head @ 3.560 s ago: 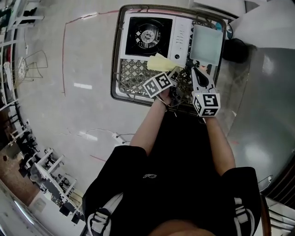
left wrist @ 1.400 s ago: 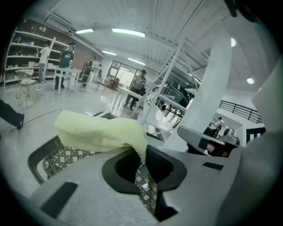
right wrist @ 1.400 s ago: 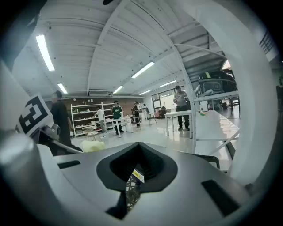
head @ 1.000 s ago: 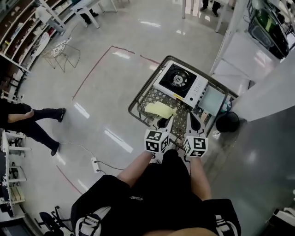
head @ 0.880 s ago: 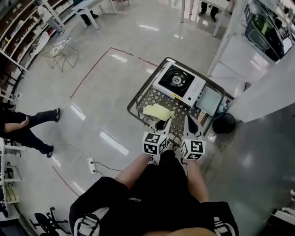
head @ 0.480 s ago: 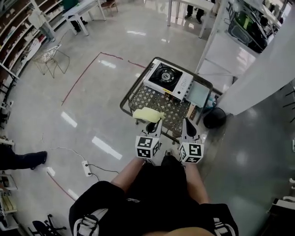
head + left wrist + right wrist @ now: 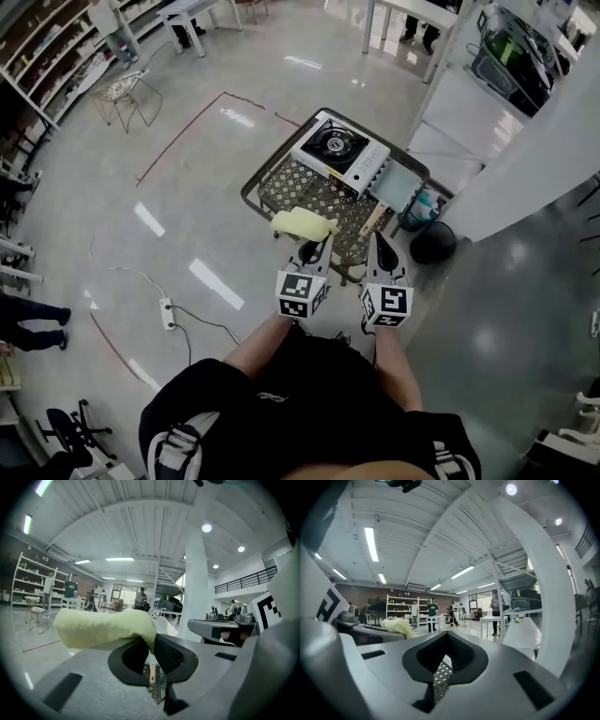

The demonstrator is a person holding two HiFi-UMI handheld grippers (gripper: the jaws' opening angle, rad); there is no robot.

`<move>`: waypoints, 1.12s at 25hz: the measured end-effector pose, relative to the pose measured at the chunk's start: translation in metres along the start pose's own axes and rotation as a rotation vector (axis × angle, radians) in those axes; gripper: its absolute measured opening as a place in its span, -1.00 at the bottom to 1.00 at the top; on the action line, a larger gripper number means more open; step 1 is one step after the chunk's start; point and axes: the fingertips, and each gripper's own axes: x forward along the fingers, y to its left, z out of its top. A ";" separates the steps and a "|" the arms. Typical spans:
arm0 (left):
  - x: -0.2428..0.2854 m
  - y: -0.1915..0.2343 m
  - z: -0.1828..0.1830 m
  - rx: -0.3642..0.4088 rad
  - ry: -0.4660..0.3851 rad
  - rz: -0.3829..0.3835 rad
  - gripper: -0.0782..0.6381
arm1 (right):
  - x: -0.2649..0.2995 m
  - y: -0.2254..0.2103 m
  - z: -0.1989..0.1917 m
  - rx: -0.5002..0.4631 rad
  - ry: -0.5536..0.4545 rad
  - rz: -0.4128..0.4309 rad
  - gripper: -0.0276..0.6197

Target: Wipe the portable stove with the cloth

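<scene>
Pinching the yellow cloth between its jaws, the left gripper holds it ready for wiping (stove at the table far end), while the right gripper has its jaws together, empty

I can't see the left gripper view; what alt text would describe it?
The left gripper pinches a pale yellow cloth, which flops to the left. Behind it are a white column and distant people.
</scene>
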 end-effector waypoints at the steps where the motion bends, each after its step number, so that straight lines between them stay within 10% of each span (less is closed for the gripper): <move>1: -0.002 -0.010 0.001 -0.002 -0.014 0.009 -0.66 | -0.007 -0.005 0.000 -0.011 -0.003 0.008 -0.90; 28: -0.008 -0.098 0.006 0.050 -0.055 0.023 -0.66 | -0.068 -0.038 0.022 -0.019 -0.065 0.067 -0.90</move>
